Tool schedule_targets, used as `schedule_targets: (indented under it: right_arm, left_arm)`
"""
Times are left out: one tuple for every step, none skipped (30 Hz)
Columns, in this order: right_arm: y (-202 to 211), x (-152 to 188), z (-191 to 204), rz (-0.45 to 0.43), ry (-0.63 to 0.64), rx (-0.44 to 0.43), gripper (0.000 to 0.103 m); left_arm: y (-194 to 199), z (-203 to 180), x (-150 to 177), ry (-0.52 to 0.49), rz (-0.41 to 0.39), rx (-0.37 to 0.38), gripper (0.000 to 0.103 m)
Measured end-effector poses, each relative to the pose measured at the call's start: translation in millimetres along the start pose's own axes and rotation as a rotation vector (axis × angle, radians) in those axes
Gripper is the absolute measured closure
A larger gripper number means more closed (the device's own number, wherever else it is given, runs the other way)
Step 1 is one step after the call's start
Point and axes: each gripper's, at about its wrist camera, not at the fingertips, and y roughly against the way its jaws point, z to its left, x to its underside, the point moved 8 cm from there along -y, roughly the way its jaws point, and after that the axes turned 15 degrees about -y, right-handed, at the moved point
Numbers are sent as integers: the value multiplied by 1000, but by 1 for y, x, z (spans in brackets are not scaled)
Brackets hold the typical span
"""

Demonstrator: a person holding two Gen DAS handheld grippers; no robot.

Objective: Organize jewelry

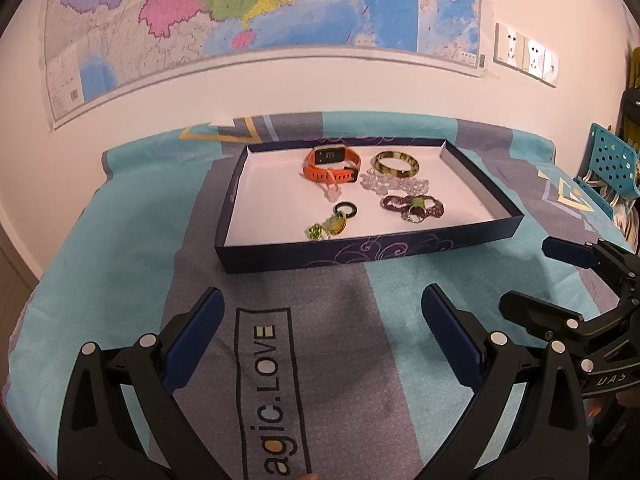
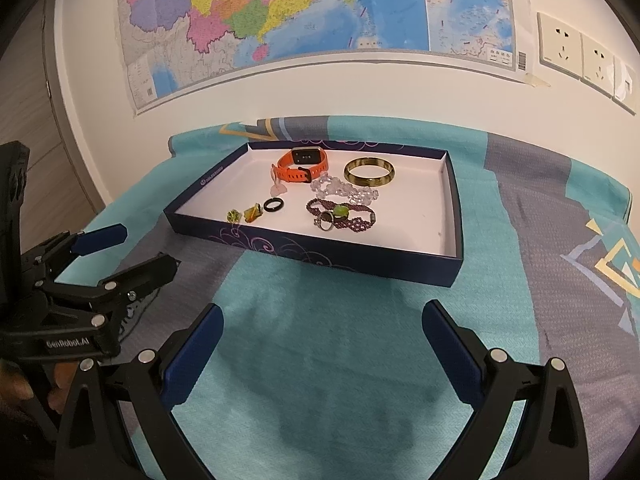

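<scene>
— Navy cardboard is walling the shallow box [image 1: 352, 254], and all the jewelry we are seeing is lying inside it on the white lining. Where are we standing?

— We are holding both tongs over the blanket [image 2: 320, 360], short of the box's near edge. The left gripper [image 1: 322, 332] is gaping wide and carrying nothing; the right gripper [image 2: 322, 344] is gaping wide too, also bare.

— And the pieces?

— The orange watch [image 2: 303, 165] and the gold bangle [image 2: 369, 172] are sitting toward the far edge. The clear bead strand [image 2: 346, 190] is lying just in front of them, touching the purple beaded bracelet [image 2: 342, 214] or nearly so; we cannot tell which. The black ring [image 2: 273, 204] and two small green pieces [image 1: 326, 229] are resting nearer the front edge.

— So which step are we in?

— We are judging it as either the start or a pause between picks, with nothing in hand. Next, we are probably needing to reach over the near wall, and the small ring calls for narrow, careful closing.
</scene>
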Motion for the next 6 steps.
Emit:
schedule_targets:
  right_arm:
    - [0, 0, -4, 1, 8, 9, 7]
    - [0, 0, -11, 6, 14, 19, 7]
    - [-3, 0, -18, 20, 18, 25, 7]
    - [-7, 1, -32, 58, 18, 45, 7]
    - [-9, -1, -51, 74, 12, 95, 7]
    - [-8, -6, -71, 67, 8, 138, 7]
  left_arm:
    - [-2, 1, 1, 5, 10, 8, 6]
    - [-2, 2, 2, 8, 12, 9, 6]
    - [-3, 5, 4, 12, 16, 6, 6]
    - [-4, 8, 5, 17, 19, 5, 6]
    - [-6, 13, 7, 27, 25, 4, 6]
    - [-6, 19, 9, 37, 30, -2, 6]
